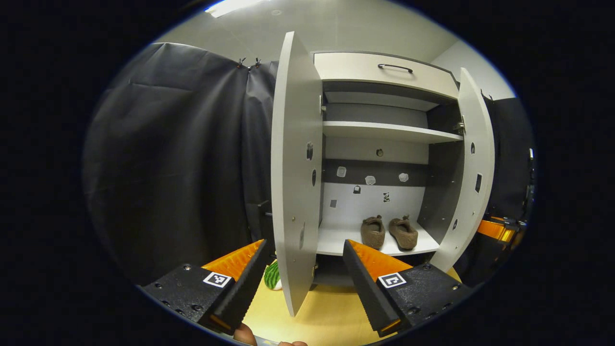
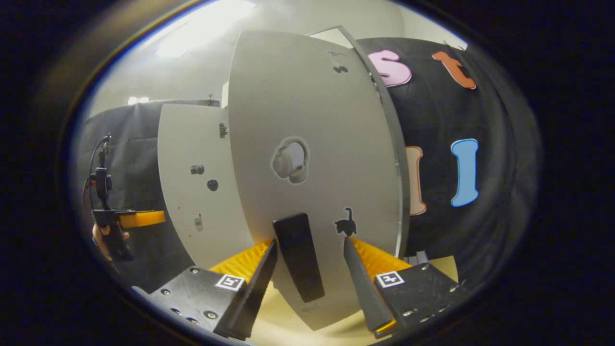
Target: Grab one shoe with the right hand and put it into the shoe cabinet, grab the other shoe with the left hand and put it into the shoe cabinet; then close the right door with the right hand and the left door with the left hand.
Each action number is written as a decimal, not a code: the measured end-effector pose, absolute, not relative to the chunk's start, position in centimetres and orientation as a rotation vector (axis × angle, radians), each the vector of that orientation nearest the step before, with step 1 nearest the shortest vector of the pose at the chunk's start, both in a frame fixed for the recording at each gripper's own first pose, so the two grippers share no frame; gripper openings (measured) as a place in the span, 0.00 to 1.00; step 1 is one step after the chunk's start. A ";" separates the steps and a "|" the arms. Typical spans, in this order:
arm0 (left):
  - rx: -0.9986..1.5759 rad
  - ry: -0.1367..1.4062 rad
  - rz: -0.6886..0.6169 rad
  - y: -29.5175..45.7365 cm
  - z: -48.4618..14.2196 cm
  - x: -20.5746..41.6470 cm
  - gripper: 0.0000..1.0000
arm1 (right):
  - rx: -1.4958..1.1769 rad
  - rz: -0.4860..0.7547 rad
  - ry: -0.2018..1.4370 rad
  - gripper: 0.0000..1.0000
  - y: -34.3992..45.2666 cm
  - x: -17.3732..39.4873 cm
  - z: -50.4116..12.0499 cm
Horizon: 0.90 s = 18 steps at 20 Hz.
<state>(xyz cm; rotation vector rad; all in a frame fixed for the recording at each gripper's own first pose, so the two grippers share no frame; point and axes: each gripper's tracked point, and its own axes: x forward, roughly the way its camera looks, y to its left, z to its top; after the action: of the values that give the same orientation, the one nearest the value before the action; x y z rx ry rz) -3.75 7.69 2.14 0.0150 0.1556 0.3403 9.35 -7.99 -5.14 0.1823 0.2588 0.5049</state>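
A: Left gripper view, nearest first?
B: Left gripper (image 1: pixel 304 246) at the bottom, fingers spread wide, pinching nothing. The edge of the left door (image 1: pixel 294 173) stood in the gap between them; contact I couldn't tell. A bit of a hand (image 1: pixel 246 335) showed at the very bottom.

A: Anything beside it?
B: A small green striped, melon-like thing (image 1: pixel 272 275) lay on the yellow floor (image 1: pixel 326 312) just left of the door's foot, half hidden by the left finger.

A: Farther in?
B: Shoe cabinet (image 1: pixel 379 158) open, both doors swung out. 2 brown shoes (image 1: pixel 389 232) sat side by side on the bottom shelf (image 1: pixel 336 240), heels toward the camera, near each other. 1 bare shelf (image 1: pixel 384 130) higher up, a drawer with a dark handle (image 1: pixel 395 67) on top. Small stickers dotted the back panel. Right door (image 1: pixel 473 168) stood out at the right, and black cloth (image 1: pixel 168 158) hung left of the cabinet.

A: Right gripper view?
B: Right gripper (image 2: pixel 310 247) also spread, gripping nothing. Right door (image 2: pixel 312 158) face filled the space ahead, blocking the interior. Its black handle (image 2: pixel 299 257) sat between the 2 fingers, closer to the left one; touching or not, couldn't tell. A cat sticker (image 2: pixel 347 223) sat just above the right finger's tip.

A: Behind it?
B: Left door (image 2: pixel 192 182) past it, then the left gripper (image 2: pixel 120 226) far left with a hand behind it.
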 end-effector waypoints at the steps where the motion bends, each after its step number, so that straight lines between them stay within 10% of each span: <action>1: 0.018 0.152 0.345 8.1 2.3 -3.7 0.95 | 0.184 0.513 0.265 0.84 -7.2 9.9 -5.3; 18: -0.005 0.104 0.464 14.8 3.5 -4.6 0.91 | 0.099 0.404 0.237 0.92 -1.2 16.3 -6.7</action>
<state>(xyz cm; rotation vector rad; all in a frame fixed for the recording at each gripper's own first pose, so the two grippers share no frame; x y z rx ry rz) -4.64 14.77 3.49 -0.0046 0.1040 0.4640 16.32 -1.19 -6.67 0.0989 0.2371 0.4044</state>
